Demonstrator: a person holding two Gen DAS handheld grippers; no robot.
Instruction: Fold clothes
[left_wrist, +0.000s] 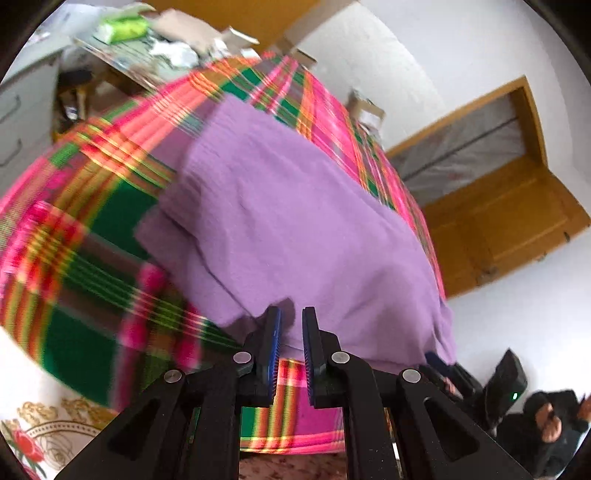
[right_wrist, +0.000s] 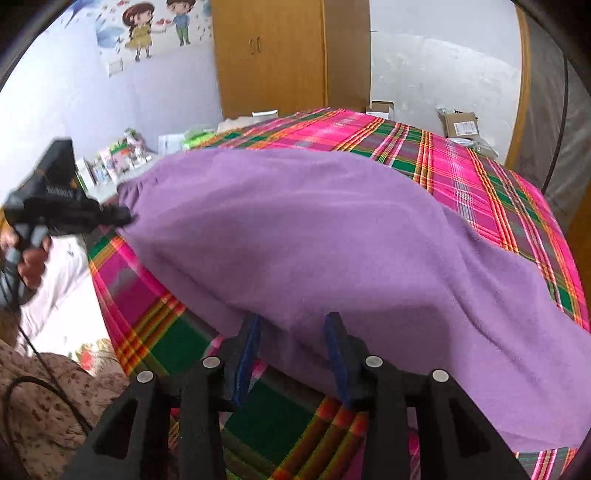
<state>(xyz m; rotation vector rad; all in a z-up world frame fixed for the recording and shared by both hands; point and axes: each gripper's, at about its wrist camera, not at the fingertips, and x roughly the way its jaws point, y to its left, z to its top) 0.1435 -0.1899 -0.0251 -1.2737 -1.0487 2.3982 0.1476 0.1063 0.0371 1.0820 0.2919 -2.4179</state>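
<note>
My left gripper (left_wrist: 291, 314) has its jaws narrowly apart, a corner of the purple fleece garment (left_wrist: 280, 206) lying between the blue pads, though I cannot tell whether they pinch it. Seen from my right wrist, that same gripper (right_wrist: 123, 218) sits at the garment's far left edge, my hand (right_wrist: 31, 258) around its handle. The garment (right_wrist: 314, 240) lies spread across the pink, green and orange plaid bedspread (right_wrist: 461, 170). My right gripper (right_wrist: 293, 321) stands with jaws wide apart at the near edge of the cloth, holding nothing.
</note>
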